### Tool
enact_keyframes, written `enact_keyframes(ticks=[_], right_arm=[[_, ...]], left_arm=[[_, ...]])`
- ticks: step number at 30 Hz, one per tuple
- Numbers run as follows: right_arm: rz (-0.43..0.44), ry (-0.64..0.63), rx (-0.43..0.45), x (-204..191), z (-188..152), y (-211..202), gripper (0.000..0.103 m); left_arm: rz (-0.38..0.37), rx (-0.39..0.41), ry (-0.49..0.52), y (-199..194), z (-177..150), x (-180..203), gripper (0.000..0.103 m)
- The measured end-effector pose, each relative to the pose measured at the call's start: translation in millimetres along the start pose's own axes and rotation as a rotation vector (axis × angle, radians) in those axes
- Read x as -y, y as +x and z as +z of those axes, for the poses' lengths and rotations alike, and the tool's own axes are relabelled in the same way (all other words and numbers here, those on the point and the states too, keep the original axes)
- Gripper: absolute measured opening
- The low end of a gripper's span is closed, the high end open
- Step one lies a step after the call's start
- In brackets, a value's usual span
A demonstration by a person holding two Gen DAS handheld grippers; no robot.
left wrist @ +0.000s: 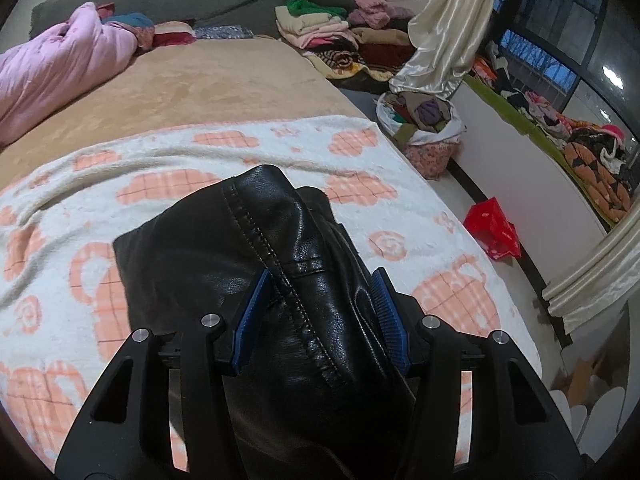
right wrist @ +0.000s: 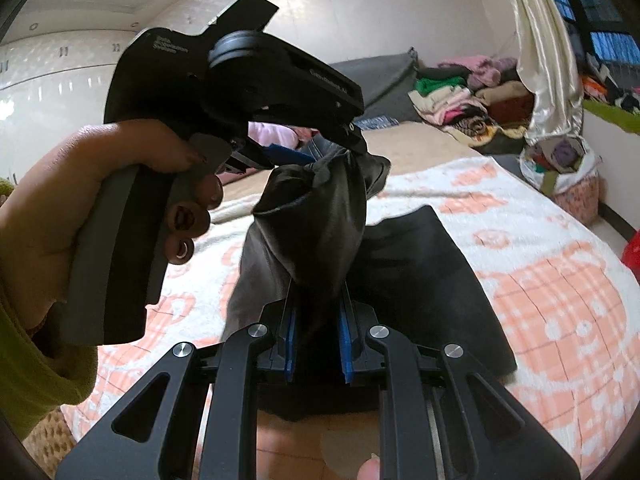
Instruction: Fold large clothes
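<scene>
Black leather garment (left wrist: 280, 280), stitched seam running lengthwise away from the left tool (left wrist: 320, 312), toward the head of the bed (left wrist: 208, 80). The tool's blue pads clamp a thick bunch of the leather, jaws about half apart around it. From the right side, the same garment (right wrist: 316, 216) rises in a gathered column between the two tools: the right tool (right wrist: 318, 344) pinches the lower part, jaws narrow, blue pads pressed on the fabric; the left tool (right wrist: 304, 148), held in a hand (right wrist: 80, 200) with a green sleeve, grips the top. Long axis of the lifted part is roughly upright. A flat dark panel (right wrist: 420, 280) of the garment lies on the white-and-peach blanket (left wrist: 160, 168), stretching toward the right side of the bed.

Blanket has bare room around the panel on all sides. Pink quilt (left wrist: 60, 68) and folded piles (left wrist: 332, 24) sit well off at the head end. Laundry basket (left wrist: 424, 128) and a red bag (left wrist: 494, 228) on the floor beyond the bed's right edge.
</scene>
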State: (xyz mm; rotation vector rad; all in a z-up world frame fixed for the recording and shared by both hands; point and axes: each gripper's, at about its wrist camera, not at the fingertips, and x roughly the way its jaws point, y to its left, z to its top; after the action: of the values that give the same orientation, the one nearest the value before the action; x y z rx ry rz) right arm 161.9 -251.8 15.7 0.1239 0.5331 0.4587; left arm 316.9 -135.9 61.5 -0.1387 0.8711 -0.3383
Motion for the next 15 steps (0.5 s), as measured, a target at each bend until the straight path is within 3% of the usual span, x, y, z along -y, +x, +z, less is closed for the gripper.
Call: enact_keyframes(ticks=[3, 15], right_arm=[[-0.012, 0.044, -0.028, 10, -3, 1, 0.015], [0.078, 0.323, -0.173, 54, -25, 14, 0.015]], left_arm=[[-0.017, -0.017, -0.002, 10, -1, 4, 0.033], [-0.060, -0.104, -0.005, 46, -10, 6, 0.033]])
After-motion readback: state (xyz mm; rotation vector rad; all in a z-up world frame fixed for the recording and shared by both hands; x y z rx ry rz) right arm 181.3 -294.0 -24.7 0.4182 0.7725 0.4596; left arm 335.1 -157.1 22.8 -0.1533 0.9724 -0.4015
